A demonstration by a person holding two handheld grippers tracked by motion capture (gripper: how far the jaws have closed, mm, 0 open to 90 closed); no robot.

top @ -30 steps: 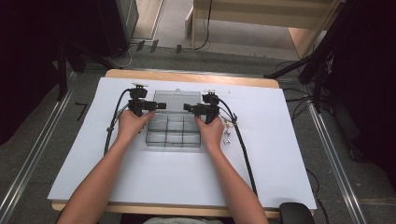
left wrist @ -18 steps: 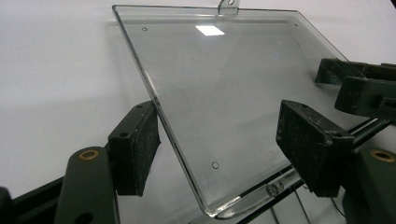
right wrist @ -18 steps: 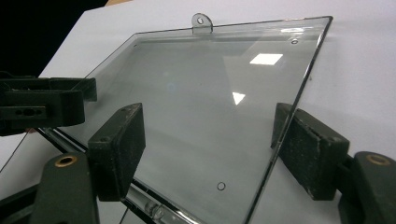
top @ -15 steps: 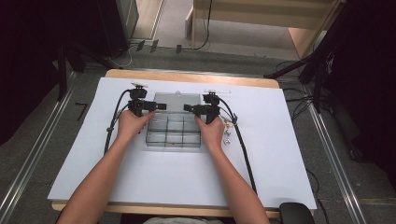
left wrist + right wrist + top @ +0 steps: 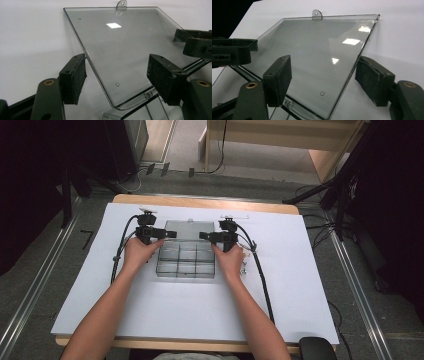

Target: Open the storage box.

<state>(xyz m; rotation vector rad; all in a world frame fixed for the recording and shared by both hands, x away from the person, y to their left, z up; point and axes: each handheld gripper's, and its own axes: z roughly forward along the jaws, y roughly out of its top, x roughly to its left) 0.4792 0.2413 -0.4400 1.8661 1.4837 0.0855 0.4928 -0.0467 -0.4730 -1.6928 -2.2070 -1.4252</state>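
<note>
White paper [image 5: 165, 320] covers a wooden table ringed by dark equipment, where a clear compartment box [image 5: 186, 261] sits, lid [image 5: 188, 229] laid open. Left gripper [image 5: 159, 233] and right gripper [image 5: 212, 236] straddle the lid's side edges, jaws wide, gripping nothing. An uneven pinch could twist the hinge.

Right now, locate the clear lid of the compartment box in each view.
High view: the clear lid lies open flat behind the compartment box, between the two tools.
Left gripper view: it fills the centre, slanting up to the top edge.
Right gripper view: centre, between the jaws.
Shared landmark: the small hanging tab on the lid's far edge.
</note>
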